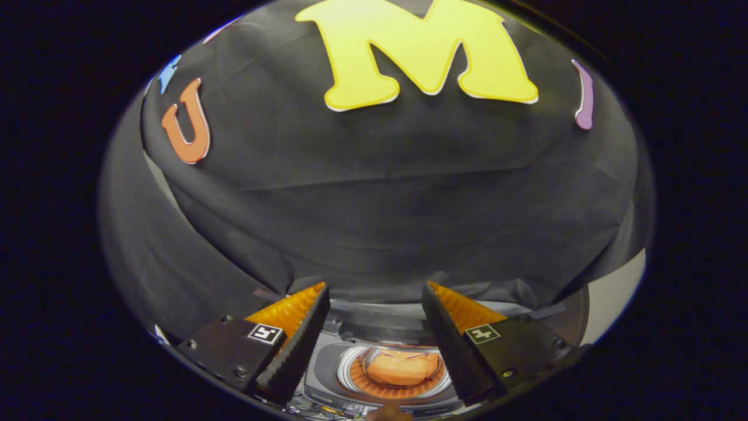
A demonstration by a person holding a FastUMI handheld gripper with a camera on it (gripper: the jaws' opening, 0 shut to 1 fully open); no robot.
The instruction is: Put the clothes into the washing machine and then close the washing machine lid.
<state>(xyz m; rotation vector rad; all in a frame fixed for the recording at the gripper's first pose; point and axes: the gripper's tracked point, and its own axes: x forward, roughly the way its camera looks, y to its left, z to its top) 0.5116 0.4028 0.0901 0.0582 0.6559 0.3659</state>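
Note:
A small top-loading washing machine [327, 383] sits low between and below my fingers, its round drum opening facing up. An orange piece of clothing [402, 368] lies bunched inside the drum, ringed by the drum's ribbed orange-lit wall. The raised lid [380, 321] stands dark at the back of the opening, just beyond the fingertips. My gripper [375, 291] hangs above the machine, open wide, with nothing between its fingers. The fingers [298, 345] frame the drum from either side without touching it.
The black cloth wall rises close behind the machine and curves round both sides. A pale strip of surface [613, 292] shows at the far right past the cloth's edge.

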